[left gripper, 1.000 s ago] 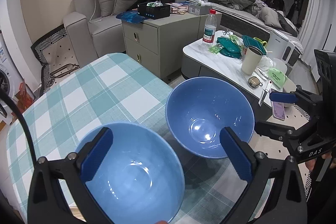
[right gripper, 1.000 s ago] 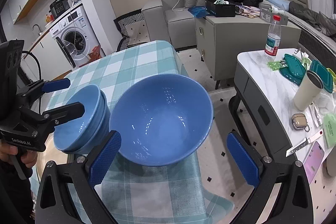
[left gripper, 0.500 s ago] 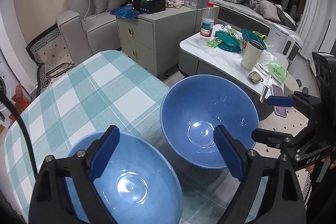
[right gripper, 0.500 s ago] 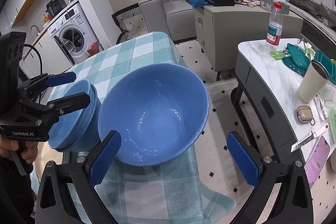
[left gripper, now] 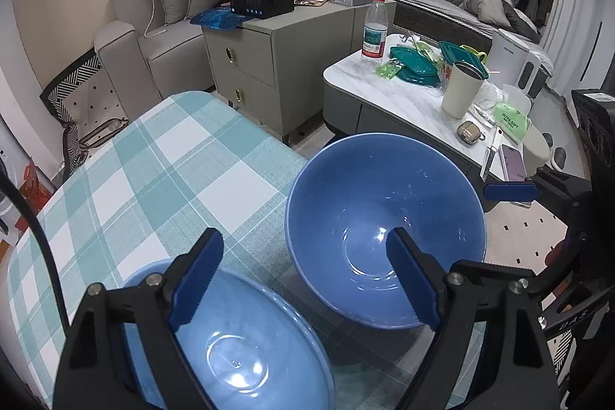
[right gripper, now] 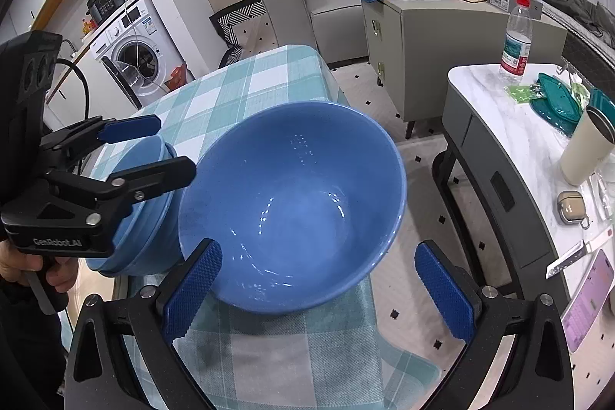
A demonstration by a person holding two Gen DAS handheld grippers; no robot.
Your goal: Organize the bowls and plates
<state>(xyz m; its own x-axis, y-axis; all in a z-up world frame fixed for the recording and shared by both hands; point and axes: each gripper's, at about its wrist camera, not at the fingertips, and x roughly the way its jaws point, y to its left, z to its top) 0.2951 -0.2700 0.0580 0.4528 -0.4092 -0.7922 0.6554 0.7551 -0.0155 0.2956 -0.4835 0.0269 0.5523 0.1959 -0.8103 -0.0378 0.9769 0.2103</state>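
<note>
A large deep-blue bowl [left gripper: 384, 218] [right gripper: 300, 195] stands on the checked tablecloth [left gripper: 161, 179] close to the table's right edge. To its left is a stack of lighter blue bowls [left gripper: 238, 344] [right gripper: 134, 218]. My left gripper [left gripper: 303, 275] [right gripper: 175, 146] hovers over the gap between the stack and the large bowl. Its jaws are closing and the pads touch nothing. My right gripper [right gripper: 317, 291] is open wide at the large bowl's near rim, one finger on each side, clear of it. One of its blue fingers [left gripper: 511, 191] shows beyond the bowl.
A low marble table [right gripper: 496, 110] at the right carries a water bottle [left gripper: 373, 25], a beige cup [left gripper: 461, 91], teal containers, a kettle and a phone. Behind are a grey cabinet [left gripper: 269, 64] and a sofa. A washing machine [right gripper: 134, 52] stands far left. A hand [right gripper: 23, 268] holds the left gripper's handle.
The left gripper's jaws have narrowed and it has shifted forward and right toward the large bowl. The right gripper has sunk a little closer to that bowl. Both bowls stay put.
</note>
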